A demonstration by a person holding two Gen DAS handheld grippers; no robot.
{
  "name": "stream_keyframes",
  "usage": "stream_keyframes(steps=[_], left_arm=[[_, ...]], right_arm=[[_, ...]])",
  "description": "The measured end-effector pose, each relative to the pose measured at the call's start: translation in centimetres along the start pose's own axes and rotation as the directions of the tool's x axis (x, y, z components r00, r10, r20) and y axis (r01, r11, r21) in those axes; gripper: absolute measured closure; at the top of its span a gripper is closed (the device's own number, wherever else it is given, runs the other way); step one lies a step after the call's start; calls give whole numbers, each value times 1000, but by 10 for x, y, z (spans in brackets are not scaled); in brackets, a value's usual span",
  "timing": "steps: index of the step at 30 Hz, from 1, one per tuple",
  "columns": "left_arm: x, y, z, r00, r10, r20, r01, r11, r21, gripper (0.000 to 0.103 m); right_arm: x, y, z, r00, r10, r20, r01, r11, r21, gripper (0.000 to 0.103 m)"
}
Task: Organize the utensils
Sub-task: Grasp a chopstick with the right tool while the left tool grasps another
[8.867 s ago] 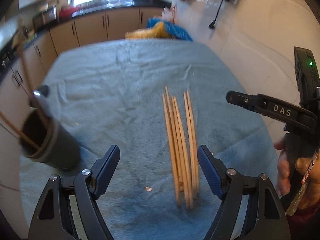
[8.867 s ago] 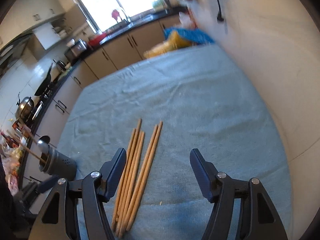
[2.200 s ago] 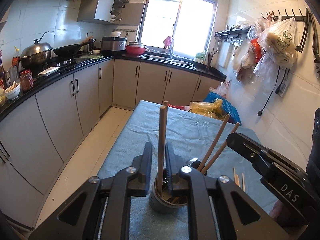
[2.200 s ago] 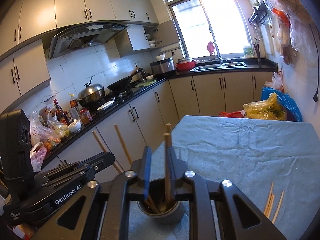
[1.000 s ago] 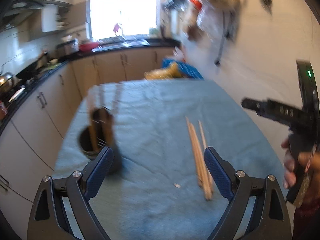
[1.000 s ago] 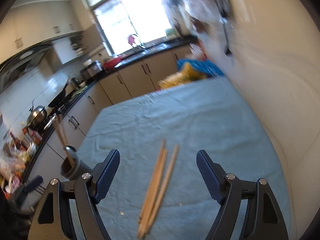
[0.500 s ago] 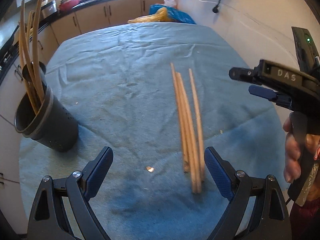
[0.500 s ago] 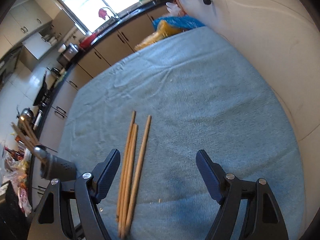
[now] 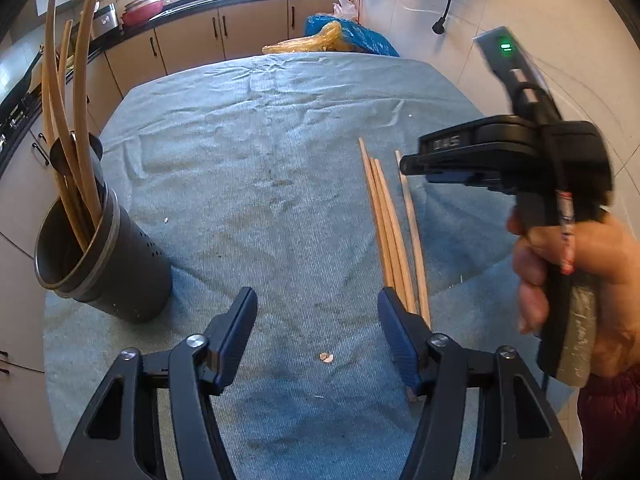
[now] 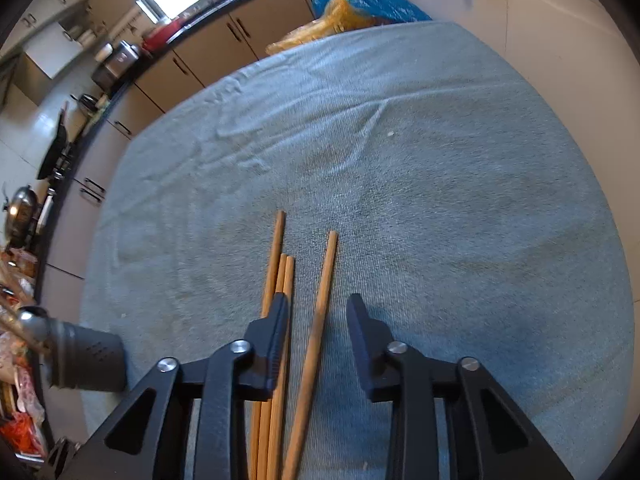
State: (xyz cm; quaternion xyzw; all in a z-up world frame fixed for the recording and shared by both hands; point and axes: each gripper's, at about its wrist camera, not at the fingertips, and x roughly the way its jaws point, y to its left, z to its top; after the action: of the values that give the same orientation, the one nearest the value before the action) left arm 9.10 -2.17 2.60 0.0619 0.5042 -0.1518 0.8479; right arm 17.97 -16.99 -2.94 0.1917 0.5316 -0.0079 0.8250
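Observation:
Several wooden chopsticks (image 9: 394, 236) lie side by side on the blue towel (image 9: 260, 160). A dark perforated holder (image 9: 108, 256) at the left has several chopsticks standing in it. My left gripper (image 9: 316, 328) hovers low over the towel, jaws closing with nothing between them; the chopsticks' near ends lie by its right finger. My right gripper (image 10: 318, 330) is closing around a single chopstick (image 10: 322, 300), with gaps on both sides of it. The other three chopsticks (image 10: 278, 276) run under its left finger. In the left wrist view the right gripper (image 9: 416, 164) hangs over the chopsticks' far ends.
A person's hand (image 9: 580, 276) grips the right gripper's handle. The holder (image 10: 86, 356) stands near the towel's left edge. Yellow and blue bags (image 9: 340, 38) lie past the table's far end. Kitchen cabinets (image 9: 188, 40) run behind, and a tiled wall is on the right.
Both grippers have come down closer to the towel and their jaws have narrowed. The right gripper now straddles the single chopstick that lay ahead of it.

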Motion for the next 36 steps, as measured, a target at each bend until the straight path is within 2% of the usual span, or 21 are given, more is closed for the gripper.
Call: stream_keyframes(steps=[4, 10, 13, 17, 23, 28, 34, 36], left_arm=[[2, 2, 3, 1000, -14, -1, 14, 1000, 3, 58], [7, 0, 8, 1000, -23, -8, 23, 1000, 3, 59], [9, -2, 14, 1000, -24, -9, 24, 1000, 4, 59], [18, -9, 29, 999, -36, -29, 36, 999, 3, 59], [49, -20, 69, 991, -86, -100, 84, 996, -19, 59], [85, -28, 106, 986, -73, -150, 67, 997, -41, 59], [122, -30, 130, 974, -100, -203, 81, 992, -101, 59], [130, -33, 134, 973, -89, -211, 69, 993, -98, 59]], right_arm=[[11, 2, 3, 999, -43, -15, 43, 999, -8, 74], [19, 9, 1, 995, -96, -18, 94, 994, -60, 81], [19, 11, 0, 991, -132, -7, 131, 985, -112, 94], [14, 2, -3, 989, -149, -1, 147, 978, -146, 95], [2, -31, -6, 995, -100, 2, 100, 990, -95, 96], [-7, -50, -13, 999, -43, 2, 43, 997, -58, 96], [-10, -59, -16, 1000, 7, 4, -6, 999, -39, 96], [-10, -60, -17, 1000, 16, 5, -16, 999, -36, 96]])
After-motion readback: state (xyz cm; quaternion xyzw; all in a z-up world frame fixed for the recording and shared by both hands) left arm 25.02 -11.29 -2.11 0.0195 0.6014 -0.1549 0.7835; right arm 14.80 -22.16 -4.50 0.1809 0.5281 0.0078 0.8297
